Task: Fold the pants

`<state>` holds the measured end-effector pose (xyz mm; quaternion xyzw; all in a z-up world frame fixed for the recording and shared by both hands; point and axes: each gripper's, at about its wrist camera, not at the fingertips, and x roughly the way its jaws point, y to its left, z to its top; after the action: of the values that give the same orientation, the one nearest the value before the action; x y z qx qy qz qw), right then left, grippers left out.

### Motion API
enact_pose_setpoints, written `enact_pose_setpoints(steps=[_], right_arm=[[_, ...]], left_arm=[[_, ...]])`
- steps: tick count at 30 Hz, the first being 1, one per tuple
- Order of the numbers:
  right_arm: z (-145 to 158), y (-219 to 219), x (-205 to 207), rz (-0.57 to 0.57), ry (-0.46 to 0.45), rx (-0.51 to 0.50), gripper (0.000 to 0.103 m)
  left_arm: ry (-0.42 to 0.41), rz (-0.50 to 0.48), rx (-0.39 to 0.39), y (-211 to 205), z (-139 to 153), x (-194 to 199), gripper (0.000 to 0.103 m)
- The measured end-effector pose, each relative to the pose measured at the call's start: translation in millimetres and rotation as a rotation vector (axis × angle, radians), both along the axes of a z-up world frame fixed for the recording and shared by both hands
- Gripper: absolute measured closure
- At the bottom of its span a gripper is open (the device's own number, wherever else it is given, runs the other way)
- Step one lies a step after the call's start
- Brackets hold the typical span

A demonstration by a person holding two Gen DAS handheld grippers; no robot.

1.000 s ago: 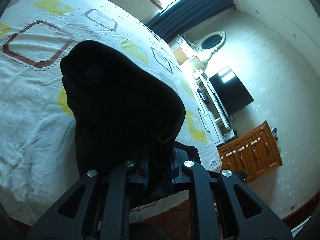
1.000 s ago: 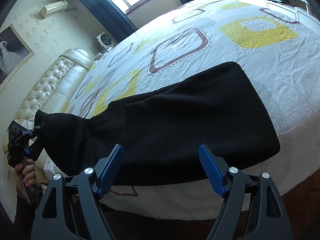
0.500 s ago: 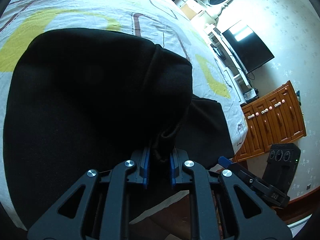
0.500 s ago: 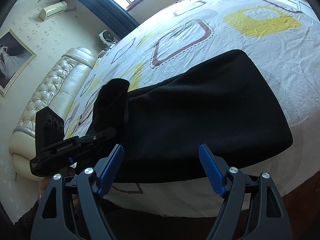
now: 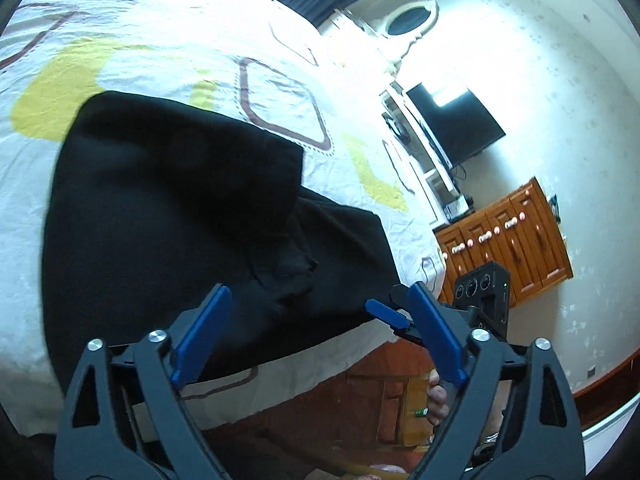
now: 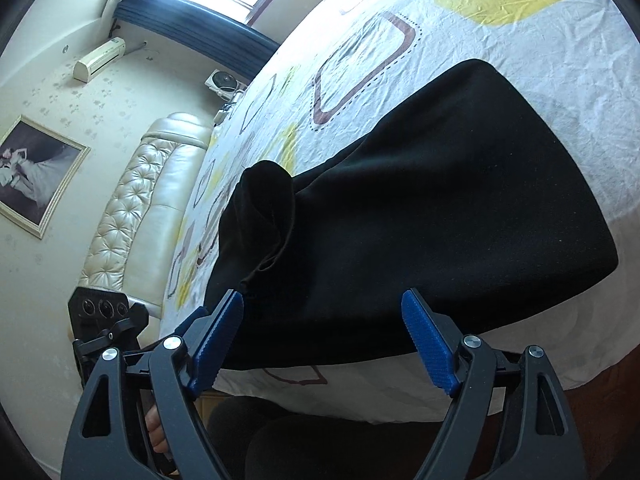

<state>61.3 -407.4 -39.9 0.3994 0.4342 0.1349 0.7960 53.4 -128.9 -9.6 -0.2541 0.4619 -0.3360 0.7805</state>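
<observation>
L wrist view: no legible text; L gripper opening, clear of pants; R gripper opening, empty.

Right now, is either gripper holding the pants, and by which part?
Neither. The left gripper is opening, with nothing between its pads; the folded black pants lie on the bed. The right gripper is open too, clear of the cloth.

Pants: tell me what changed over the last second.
The left gripper carried the pants' end over the rest of the pants, laid it down and let go; its jaws are opening, empty. The right gripper stayed open at the bed's edge.
</observation>
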Motion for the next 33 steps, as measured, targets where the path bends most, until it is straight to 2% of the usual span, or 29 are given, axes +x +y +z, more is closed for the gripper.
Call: enact_pose_setpoints(steps=[3, 5, 7, 9, 11, 15, 17, 23, 25, 27, 28, 29, 33], right_arm=[[-4.9, 7.7, 14.9, 0.035, 0.018, 0.056, 0.022], [-7.8, 15.7, 26.7, 0.039, 0.025, 0.064, 0.022], [-10.1, 24.2, 41.9, 0.053, 0.026, 0.095, 0.022], [-12.4, 33.6, 54.3, 0.057, 0.019, 0.125, 0.020], [-13.8, 42.7, 65.9, 0.059, 0.027, 0.113, 0.020], [-4.0, 64.8, 79.4, 0.104, 0.021, 0.040, 0.020], [-3.1, 75.3, 84.8, 0.140, 0.036, 0.043, 0.021], [-8.1, 111.0, 93.4, 0.263, 0.097, 0.009, 0.022], [-7.4, 116.5, 94.8, 0.266, 0.106, -0.049, 0.032], [-11.4, 113.2, 97.1, 0.246, 0.128, -0.062, 0.073], [-16.4, 111.1, 98.5, 0.245, 0.144, -0.047, 0.080], [-21.1, 109.4, 99.6, 0.251, 0.158, -0.052, 0.085], [-16.7, 108.7, 96.2, 0.251, 0.143, -0.088, 0.088]], left_arm=[[0.051, 0.125, -0.041, 54.9, -13.3, 1.9, 0.010], [0.100, 0.210, -0.114, 89.2, -28.5, 3.5, 0.010], [0.180, 0.307, -0.108, 111.1, -40.0, 8.6, 0.010], [0.242, 0.341, -0.132, 126.9, -55.6, 14.5, 0.010], [0.277, 0.384, -0.166, 138.3, -66.0, 15.8, 0.010], [0.330, 0.389, -0.187, 143.8, -78.3, 20.6, 0.010], [0.344, 0.378, -0.185, 143.4, -82.2, 25.9, 0.010], [0.343, 0.370, -0.168, 138.8, -85.7, 23.7, 0.010], [0.346, 0.370, -0.166, 136.4, -84.8, 28.4, 0.010], [0.346, 0.368, -0.164, 135.5, -86.0, 28.3, 0.010], [0.346, 0.368, -0.162, 135.2, -86.0, 28.5, 0.010], [0.346, 0.367, -0.160, 135.4, -86.7, 27.0, 0.010], [0.342, 0.361, -0.163, 134.9, -83.9, 27.8, 0.010]])
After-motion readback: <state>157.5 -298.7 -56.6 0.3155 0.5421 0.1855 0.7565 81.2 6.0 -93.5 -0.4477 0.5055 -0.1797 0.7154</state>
